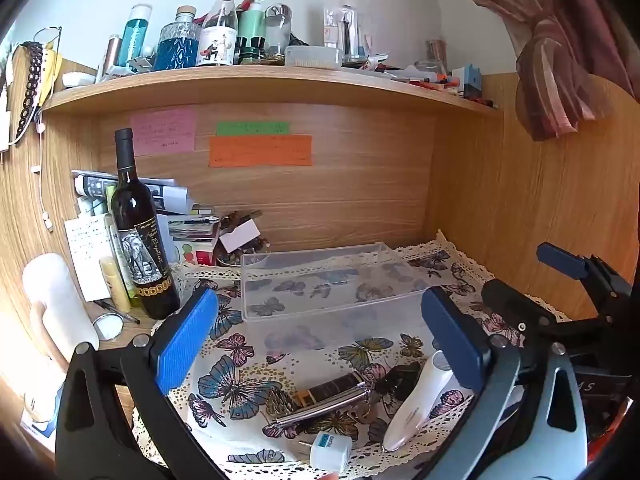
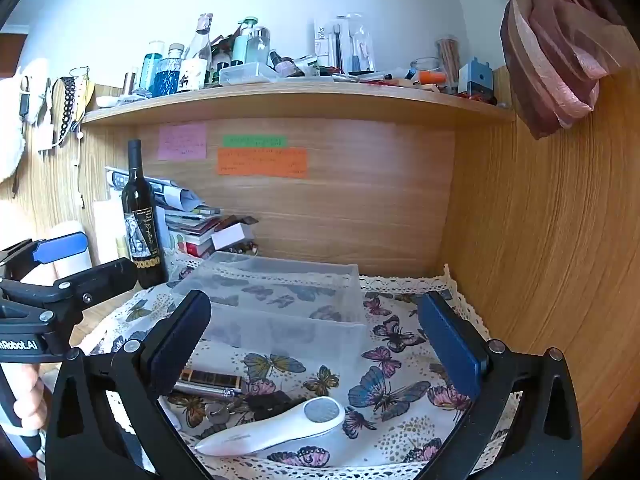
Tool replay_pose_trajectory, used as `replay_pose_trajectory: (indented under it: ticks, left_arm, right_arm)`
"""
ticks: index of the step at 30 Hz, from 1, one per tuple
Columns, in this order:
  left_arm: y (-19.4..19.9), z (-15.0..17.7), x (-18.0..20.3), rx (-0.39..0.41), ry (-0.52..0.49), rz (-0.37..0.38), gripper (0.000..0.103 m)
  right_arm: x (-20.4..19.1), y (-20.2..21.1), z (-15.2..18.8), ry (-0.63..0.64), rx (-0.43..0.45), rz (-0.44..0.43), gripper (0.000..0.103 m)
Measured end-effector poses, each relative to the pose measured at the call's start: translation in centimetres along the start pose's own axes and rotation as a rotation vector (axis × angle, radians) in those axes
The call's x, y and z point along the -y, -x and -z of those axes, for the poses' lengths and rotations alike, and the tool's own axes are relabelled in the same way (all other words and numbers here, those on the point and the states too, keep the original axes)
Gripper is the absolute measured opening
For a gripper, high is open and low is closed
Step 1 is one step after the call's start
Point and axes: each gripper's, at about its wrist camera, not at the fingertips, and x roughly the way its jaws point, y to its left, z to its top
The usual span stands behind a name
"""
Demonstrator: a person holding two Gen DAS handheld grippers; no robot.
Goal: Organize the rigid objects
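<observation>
A clear bin (image 1: 320, 280) sits on the butterfly cloth (image 1: 240, 360) that covers the desk, near the back panel, and nothing shows inside it. In front of the bin, toward the cameras, lie the loose things: a white handheld device (image 2: 276, 432) with a round grey disc, a brown-and-gold case (image 1: 332, 388), a metal rod (image 1: 320, 406) touching the case, a dark lump beside them that I cannot identify, and a small white plug (image 1: 330, 448) nearest the left camera.

The left gripper (image 1: 320, 340) hovers over these things, jaws wide and holding nothing — the case and rod lie between its blue pads. The right gripper (image 2: 316, 344) hovers just right of it, jaws wide too, with the white device low between the pads and untouched.

Left of the bin stands a wine bottle (image 1: 140, 240) before a stack of papers (image 1: 172, 204). Above the bin, coloured notes (image 1: 260, 150) stick to the back panel, and a shelf (image 1: 260, 84) carries bottles and clutter.
</observation>
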Motion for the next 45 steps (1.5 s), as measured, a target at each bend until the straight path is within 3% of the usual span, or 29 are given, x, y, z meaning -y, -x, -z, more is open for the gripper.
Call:
replay_pose_trajectory:
  ticks: [45]
  left_arm:
    - [0.5, -0.9, 1.2, 0.029, -0.022, -0.002, 0.103]
  right_arm:
    - [0.1, 1.0, -0.7, -0.036, 0.030, 0.013, 0.103]
